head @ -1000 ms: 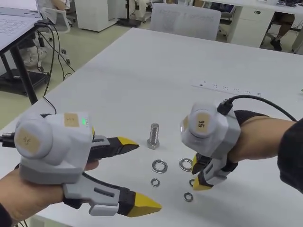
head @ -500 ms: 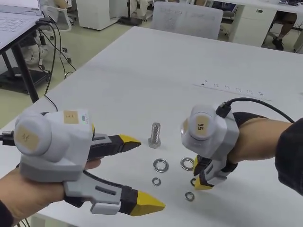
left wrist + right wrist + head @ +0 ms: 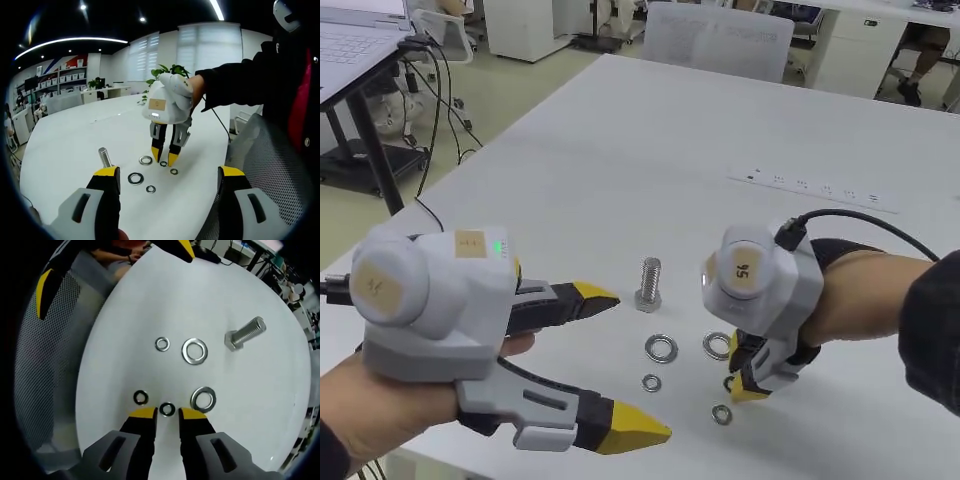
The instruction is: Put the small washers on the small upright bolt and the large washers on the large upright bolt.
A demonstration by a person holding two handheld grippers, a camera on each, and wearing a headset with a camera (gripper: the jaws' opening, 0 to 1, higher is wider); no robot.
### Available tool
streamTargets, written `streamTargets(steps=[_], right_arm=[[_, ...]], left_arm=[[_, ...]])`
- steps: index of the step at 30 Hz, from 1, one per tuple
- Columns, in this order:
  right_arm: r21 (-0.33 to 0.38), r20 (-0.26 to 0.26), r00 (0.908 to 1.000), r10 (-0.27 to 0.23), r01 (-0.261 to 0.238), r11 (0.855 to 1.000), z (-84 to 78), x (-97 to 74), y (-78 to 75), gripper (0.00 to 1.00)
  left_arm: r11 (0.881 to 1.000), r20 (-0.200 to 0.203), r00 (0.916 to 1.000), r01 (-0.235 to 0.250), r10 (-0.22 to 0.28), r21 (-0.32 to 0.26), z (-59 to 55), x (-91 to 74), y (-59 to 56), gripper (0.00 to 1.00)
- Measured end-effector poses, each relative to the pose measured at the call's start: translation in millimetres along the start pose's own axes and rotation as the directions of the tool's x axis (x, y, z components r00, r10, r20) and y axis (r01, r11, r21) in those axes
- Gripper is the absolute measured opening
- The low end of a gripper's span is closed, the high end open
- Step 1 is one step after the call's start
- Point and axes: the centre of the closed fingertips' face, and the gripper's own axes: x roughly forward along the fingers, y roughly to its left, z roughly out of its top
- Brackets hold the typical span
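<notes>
1. My right hand-held gripper (image 3: pixel 167 414) points its tips down at the tabletop (image 3: pixel 670 150). Its jaws are parted by a narrow gap and grip nothing.
2. A small washer (image 3: pixel 167 408) lies flat in that gap, right at the tips. I cannot tell whether either tip touches it.
3. A second small washer (image 3: pixel 141 397) lies just outside one tip, and a large washer (image 3: pixel 204 398) just outside the other.
4. Farther ahead of these jaws lie a second large washer (image 3: pixel 194 350) and a third small washer (image 3: pixel 162 344), side by side but not touching.
5. The bolt (image 3: pixel 648 285) stands upright beyond them, head down on the tabletop.
6. My left hand-held gripper (image 3: pixel 637 365) has its jaws spread wide and holds nothing. The bolt stands just ahead of one tip, and the washers lie ahead between the jaw lines.
</notes>
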Motion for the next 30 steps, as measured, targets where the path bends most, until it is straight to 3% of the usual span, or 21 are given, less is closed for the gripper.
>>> streamTargets(steps=[30], right_arm=[[0.014, -0.020, 0.9998, 0.004, -0.004, 1.000, -0.1, 0.9, -0.5, 0.14]], left_arm=[[1.000, -0.006, 1.0000, 0.000, 0.000, -0.015, -2.0, 0.5, 0.7, 0.78]])
